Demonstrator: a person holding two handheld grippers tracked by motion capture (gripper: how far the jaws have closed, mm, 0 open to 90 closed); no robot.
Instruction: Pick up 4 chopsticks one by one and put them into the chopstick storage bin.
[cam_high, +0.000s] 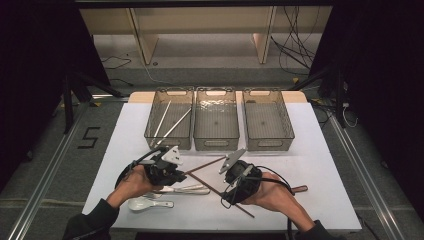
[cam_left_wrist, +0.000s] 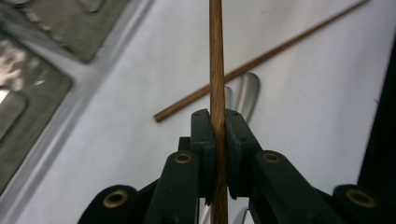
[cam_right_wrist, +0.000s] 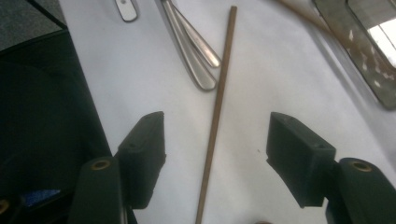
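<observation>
White tabletop: left gripper (cam_left_wrist: 218, 140) clamps a thin brown chopstick (cam_left_wrist: 215, 60) (wood-grained); right gripper (cam_right_wrist: 215, 149) jaws apart.

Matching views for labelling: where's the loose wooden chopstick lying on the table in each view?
High view: loose wooden chopstick lies diagonally, from centre to lower right.
Left gripper view: diagonal, from centre to upper right, behind the clamped chopstick.
Right gripper view: near-vertical in the centre, between the open jaws.
Shared landmark: metal cutlery handles by one end.
</observation>
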